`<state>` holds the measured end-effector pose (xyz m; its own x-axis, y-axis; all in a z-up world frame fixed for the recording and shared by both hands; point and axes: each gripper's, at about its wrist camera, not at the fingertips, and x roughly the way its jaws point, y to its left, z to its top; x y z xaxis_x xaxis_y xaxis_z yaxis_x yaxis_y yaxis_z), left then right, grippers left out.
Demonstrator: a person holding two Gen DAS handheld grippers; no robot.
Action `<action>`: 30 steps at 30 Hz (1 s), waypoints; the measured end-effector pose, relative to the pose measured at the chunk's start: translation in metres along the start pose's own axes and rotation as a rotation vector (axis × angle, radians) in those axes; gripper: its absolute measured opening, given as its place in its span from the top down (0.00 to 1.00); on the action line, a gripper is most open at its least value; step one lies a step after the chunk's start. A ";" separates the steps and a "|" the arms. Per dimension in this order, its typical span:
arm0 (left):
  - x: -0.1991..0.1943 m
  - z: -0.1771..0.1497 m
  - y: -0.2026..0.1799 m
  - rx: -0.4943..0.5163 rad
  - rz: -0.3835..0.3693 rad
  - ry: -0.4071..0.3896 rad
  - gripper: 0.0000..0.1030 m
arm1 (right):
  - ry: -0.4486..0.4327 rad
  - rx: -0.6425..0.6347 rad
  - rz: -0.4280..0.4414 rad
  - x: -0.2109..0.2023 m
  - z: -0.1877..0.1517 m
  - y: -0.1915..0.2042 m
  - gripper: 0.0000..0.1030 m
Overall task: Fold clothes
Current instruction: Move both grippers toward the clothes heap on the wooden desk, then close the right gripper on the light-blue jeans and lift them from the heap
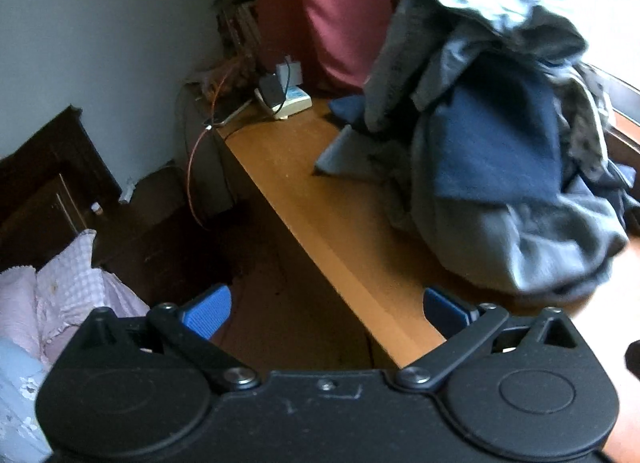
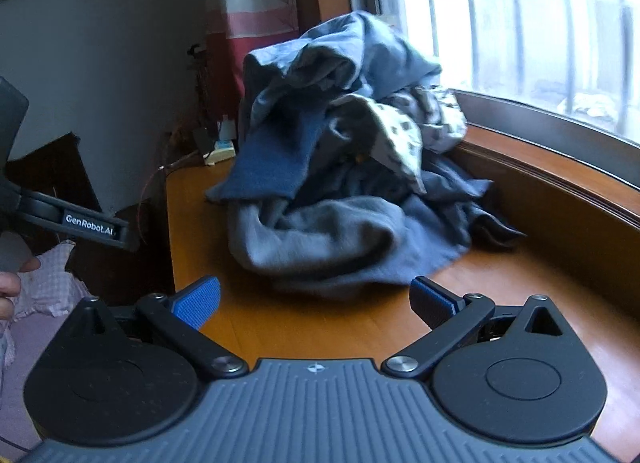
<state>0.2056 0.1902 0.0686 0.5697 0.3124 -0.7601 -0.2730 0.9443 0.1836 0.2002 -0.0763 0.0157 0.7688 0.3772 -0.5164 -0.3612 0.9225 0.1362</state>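
Two hand-held grippers facing an unsorted heap of clothes (image 2: 340, 167) on a wooden table (image 2: 304, 327) beside a window (image 2: 520, 23). The right gripper (image 2: 316, 303) is standing with its jaws spread wide and nothing between its blue pads (image 2: 198, 301); bare tabletop is showing in the gap. The left gripper (image 1: 326, 311) is likewise gaping and empty, and it is hanging over the table's near edge (image 1: 340, 259), with dark floor showing under one pad and wood under the other.

The deciding relation: seen from the right gripper, the heap is lying almost straight ahead, its lowest grey fold (image 2: 320, 247) just beyond the fingertips. Seen from the left gripper, the same heap (image 1: 492, 135) is sitting ahead and off to the right, farther up the table (so the right gripper appears the nearer of the two). The pile has no clear long axis; it is rising as a mound, with a dark blue garment (image 2: 276, 159) draped down its front face.

No garment is yet separated or laid flat, so folding has probably not begun; picking one piece off the heap is likely the first step.
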 end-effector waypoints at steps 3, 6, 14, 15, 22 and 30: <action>0.010 0.023 0.004 0.001 -0.014 -0.013 0.00 | 0.021 0.004 0.017 0.022 0.021 0.008 0.01; 0.024 0.044 0.004 0.014 -0.026 -0.021 0.00 | 0.054 -0.026 0.001 0.038 0.027 0.010 0.01; 0.072 0.096 -0.003 0.083 -0.105 -0.028 0.00 | 0.101 -0.043 -0.103 0.072 0.054 0.019 0.01; 0.077 0.102 -0.003 0.089 -0.117 -0.028 0.00 | 0.076 -0.045 -0.119 0.071 0.064 0.023 0.01; 0.111 0.141 -0.002 0.114 -0.190 -0.042 0.00 | 0.056 -0.069 -0.192 0.103 0.091 0.042 0.01; 0.153 0.154 -0.002 0.112 -0.261 0.000 0.00 | 0.031 -0.108 -0.197 0.126 0.140 0.047 0.01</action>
<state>0.4128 0.2519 0.0479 0.6097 0.0573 -0.7906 -0.0297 0.9983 0.0494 0.3536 0.0264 0.0755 0.8143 0.1864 -0.5497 -0.2611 0.9634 -0.0602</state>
